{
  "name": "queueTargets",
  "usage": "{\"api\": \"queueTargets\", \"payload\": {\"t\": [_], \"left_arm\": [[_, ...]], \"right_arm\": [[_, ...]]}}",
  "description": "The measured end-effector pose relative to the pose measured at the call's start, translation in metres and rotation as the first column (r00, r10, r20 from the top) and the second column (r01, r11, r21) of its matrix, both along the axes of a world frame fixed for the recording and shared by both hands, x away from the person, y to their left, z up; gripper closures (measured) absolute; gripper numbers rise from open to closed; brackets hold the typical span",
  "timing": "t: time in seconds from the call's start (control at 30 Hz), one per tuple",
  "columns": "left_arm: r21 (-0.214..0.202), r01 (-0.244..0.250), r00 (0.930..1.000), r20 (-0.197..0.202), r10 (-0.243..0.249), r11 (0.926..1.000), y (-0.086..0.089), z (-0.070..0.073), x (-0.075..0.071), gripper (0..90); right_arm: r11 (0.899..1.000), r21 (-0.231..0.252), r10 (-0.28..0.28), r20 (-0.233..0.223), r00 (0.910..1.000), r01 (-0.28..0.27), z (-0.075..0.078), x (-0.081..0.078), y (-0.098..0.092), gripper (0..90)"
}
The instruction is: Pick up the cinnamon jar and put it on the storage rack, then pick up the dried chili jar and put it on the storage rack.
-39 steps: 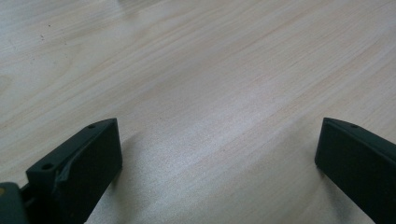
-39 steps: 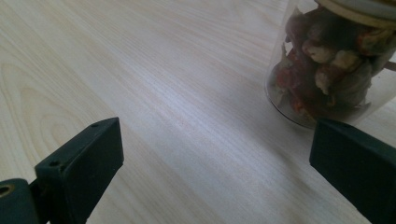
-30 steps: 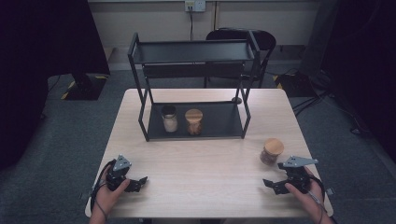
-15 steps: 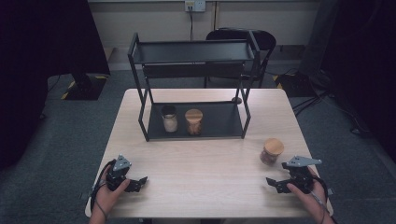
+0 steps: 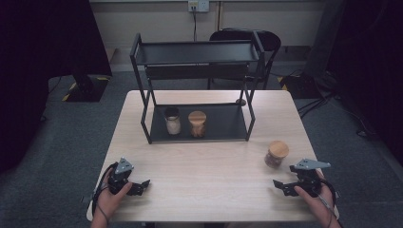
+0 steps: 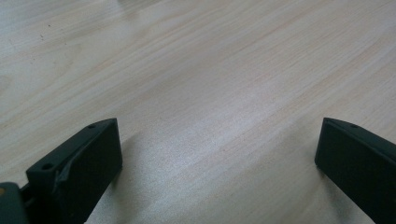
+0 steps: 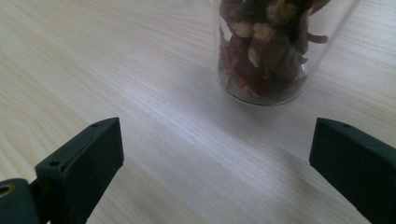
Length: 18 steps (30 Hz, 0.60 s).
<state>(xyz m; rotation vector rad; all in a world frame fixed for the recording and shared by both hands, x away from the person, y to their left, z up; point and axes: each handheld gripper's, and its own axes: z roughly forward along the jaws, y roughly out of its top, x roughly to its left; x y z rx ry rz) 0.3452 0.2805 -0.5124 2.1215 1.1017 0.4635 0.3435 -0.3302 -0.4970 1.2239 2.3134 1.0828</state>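
A glass jar (image 5: 276, 154) with a wooden lid stands on the table at the right; in the right gripper view the jar (image 7: 261, 51) holds dark red dried pieces. My right gripper (image 5: 281, 186) lies on the table just in front of it, and there its jaws (image 7: 215, 154) are wide open with only tabletop between them. At the front left my left gripper (image 5: 139, 186) rests on the table, also open (image 6: 219, 149) over bare wood. Both grippers are held by hands.
A black two-tier rack (image 5: 142, 121) stands at the table's back. On its lower shelf stand a black-lidded jar of white contents (image 5: 172, 121) and a wooden-lidded jar of brown contents (image 5: 197, 123). A chair (image 5: 266, 40) stands behind the table (image 5: 209, 166).
The right hand and its gripper have drifted very slightly to the right. The left gripper and the jars have stayed where they were.
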Motion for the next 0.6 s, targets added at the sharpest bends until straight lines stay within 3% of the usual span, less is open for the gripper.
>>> {"api": "queueTargets", "payload": {"t": [0.6], "left_arm": [[0.0,0.0,1.0,0.0,0.0,1.0,0.0,0.0,0.0,0.2]], "right_arm": [[0.999,-0.002,-0.036,0.011,0.9993,0.036,0.0016,0.0036,-0.0078,1.7]]}}
